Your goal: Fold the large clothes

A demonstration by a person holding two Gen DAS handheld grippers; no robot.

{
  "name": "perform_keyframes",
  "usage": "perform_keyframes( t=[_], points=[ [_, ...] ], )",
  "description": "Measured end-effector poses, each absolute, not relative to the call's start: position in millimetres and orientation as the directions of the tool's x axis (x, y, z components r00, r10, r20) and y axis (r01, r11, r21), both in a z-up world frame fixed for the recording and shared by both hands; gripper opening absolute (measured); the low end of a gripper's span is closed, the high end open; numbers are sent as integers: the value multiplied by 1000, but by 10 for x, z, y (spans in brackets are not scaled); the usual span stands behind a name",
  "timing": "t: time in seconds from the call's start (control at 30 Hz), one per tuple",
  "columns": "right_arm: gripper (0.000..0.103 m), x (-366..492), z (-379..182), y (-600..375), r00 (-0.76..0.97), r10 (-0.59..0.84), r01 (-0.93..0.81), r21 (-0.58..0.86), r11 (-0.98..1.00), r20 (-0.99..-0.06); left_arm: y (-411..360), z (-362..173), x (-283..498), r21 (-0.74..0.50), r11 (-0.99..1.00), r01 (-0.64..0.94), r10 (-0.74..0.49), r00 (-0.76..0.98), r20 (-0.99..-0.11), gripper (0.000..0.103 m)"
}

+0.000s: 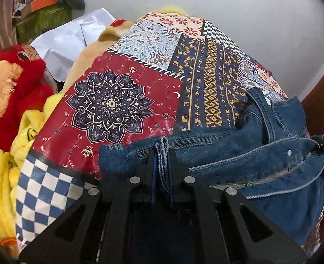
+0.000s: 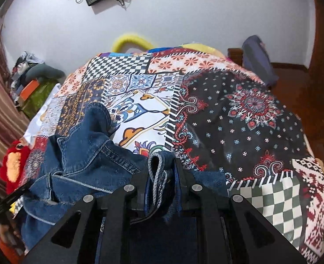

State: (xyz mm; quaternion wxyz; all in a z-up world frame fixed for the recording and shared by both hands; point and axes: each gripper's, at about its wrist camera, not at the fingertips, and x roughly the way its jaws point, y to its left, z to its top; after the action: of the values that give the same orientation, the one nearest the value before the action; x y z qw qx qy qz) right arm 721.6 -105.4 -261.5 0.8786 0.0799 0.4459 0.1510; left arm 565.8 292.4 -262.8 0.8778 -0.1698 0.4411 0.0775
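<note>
Left hand-held gripper (image 1: 162,154) pinching a bunched hem of the jeans (image 1: 261,165); right hand-held gripper (image 2: 162,165) pinching another thick denim fold. Jeans slung between both, rumpled, resting on the bedspread (image 1: 118,88) just ahead of the fingers. Likely risks: bulky seam slipping from either pinch under the denim's weight, uneven pull twisting the fold, or dragging the bedspread along.
</note>
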Motion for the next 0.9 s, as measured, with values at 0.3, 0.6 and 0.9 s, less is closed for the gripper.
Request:
perform_keyframes(
  t=[0.3, 0.6, 0.9],
  points=[
    [13, 7077, -2157, -1487, 659, 179, -74, 175, 982, -731, 2790, -2617, 5729, -52, 961, -271, 110, 551, -827, 16],
    [13, 6678, -1845, -2091, 615, 170, -93, 143, 985, -770, 2911, -2262, 5628, -58, 938, -342, 151, 554, -819, 44],
    [13, 5939, -2021, -1373, 538, 306, -352, 121, 928, -785, 2763, -1661, 5130, -9, 980, -198, 118, 619, -776, 73]
  ],
)
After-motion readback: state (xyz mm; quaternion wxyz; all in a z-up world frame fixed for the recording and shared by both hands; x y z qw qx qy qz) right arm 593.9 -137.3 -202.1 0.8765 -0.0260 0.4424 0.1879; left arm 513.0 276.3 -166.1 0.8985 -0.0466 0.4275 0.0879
